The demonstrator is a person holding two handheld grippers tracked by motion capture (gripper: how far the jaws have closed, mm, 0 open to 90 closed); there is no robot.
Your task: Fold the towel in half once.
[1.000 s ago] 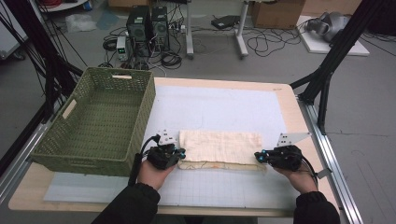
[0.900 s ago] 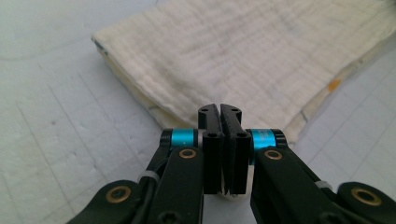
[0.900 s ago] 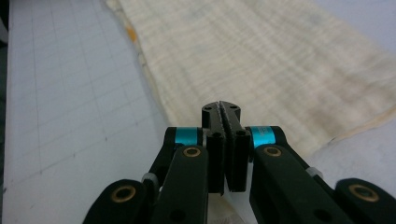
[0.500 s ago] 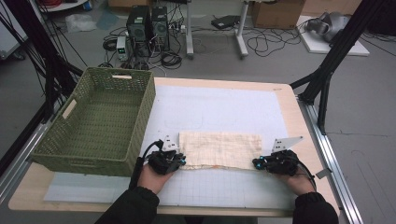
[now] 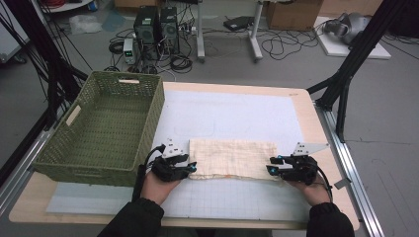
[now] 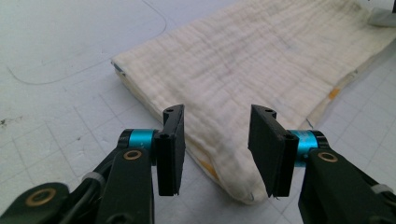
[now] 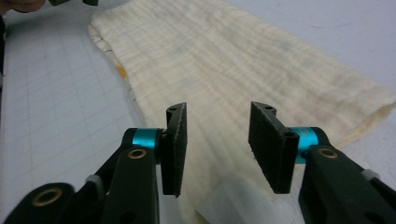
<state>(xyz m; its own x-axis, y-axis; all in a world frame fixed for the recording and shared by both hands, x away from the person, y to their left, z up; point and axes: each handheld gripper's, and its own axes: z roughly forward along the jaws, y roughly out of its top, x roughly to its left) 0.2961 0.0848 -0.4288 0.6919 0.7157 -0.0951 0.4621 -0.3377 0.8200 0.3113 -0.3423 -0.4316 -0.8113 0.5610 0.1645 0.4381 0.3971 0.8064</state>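
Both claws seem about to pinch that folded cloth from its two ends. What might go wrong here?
The folded cloth lies in layers, so the open left gripper at its near corner may catch just the top layer and the fold could fall open.

The right gripper, also open, has a white tag beneath it; it might pinch that instead, leaving one end to sag.

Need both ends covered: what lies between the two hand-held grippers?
High view: the folded cream cloth spans the stretch from the left hand-held gripper to the right hand-held gripper.
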